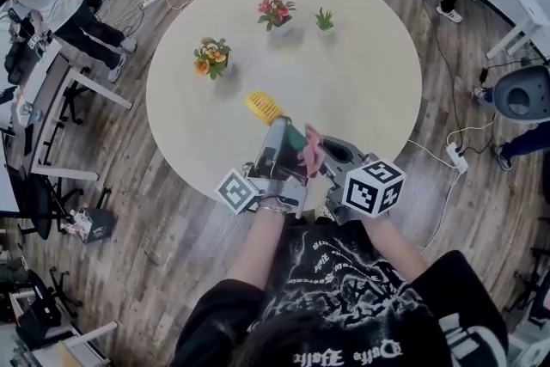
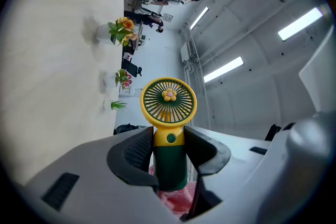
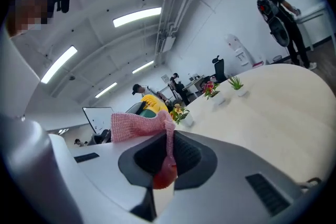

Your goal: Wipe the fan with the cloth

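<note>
A small hand fan (image 2: 168, 107) with a yellow grille and a dark green handle stands between the jaws of my left gripper (image 2: 169, 157), which is shut on the handle. From the head view the fan (image 1: 265, 108) is held above the near part of the round table (image 1: 361, 90). My right gripper (image 3: 169, 157) is shut on a pink waffle cloth (image 3: 137, 126), whose free part drapes to the left. The cloth (image 1: 310, 151) sits against the fan's green handle, between the two grippers. Part of the fan (image 3: 148, 103) shows behind the cloth in the right gripper view.
Two flower pots (image 1: 211, 58) (image 1: 275, 11) and a small green plant (image 1: 324, 20) stand on the table's far half. Office chairs, desks and people surround the table. A power strip (image 1: 455, 157) and cables lie on the wooden floor at the right.
</note>
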{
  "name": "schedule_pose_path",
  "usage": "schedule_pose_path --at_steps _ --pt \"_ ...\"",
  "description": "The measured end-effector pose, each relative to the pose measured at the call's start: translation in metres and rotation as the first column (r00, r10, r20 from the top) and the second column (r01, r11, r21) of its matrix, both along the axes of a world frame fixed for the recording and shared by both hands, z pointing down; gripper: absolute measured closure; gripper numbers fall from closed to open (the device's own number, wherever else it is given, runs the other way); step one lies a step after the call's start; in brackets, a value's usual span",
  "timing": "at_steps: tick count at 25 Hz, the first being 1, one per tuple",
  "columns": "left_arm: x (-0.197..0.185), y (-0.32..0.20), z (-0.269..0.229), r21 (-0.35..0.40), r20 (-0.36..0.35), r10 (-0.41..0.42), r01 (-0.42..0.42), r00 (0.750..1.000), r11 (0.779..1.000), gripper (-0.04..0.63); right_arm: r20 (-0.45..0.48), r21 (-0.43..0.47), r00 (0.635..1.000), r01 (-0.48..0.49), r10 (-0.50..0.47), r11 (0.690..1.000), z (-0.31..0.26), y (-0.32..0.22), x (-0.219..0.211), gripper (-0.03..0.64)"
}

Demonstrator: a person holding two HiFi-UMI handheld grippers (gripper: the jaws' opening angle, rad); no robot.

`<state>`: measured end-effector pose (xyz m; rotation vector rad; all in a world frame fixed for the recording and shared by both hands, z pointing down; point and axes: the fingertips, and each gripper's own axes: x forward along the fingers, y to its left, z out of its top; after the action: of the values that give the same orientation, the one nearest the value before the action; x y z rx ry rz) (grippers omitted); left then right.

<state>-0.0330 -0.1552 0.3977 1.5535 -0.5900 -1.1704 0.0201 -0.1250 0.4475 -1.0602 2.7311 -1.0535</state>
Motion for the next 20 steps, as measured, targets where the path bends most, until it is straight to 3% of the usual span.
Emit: schedule_pose_path --at_steps 4,7,14,20 --pt "0.007 0.006 -0.008 0.036 -0.008 0.041 -0.04 0.999 0.999 0.399 0.063 -0.03 0.991 -0.113 0.115 0.993 -0.008 -0.013 0.008 0.588" --pt "0.018 0.011 -0.009 0.049 0.039 0.082 -0.084 0.996 0.995 0.399 0.092 -0.001 0.986 -0.143 0.142 0.99 -0.022 -0.022 0.012 0.589" --pt "0.019 0.012 -0.006 0.048 0.033 0.128 -0.129 0.991 0.99 0.399 0.016 0.201 0.998 -0.056 0.054 0.978 -0.055 -0.018 0.002 0.588" --pt "0.029 0.022 -0.018 0.103 0.04 0.273 -0.276 0.961 0.956 0.399 0.021 0.307 1.0 -0.018 0.012 0.952 -0.083 -0.028 -0.006 0.588"
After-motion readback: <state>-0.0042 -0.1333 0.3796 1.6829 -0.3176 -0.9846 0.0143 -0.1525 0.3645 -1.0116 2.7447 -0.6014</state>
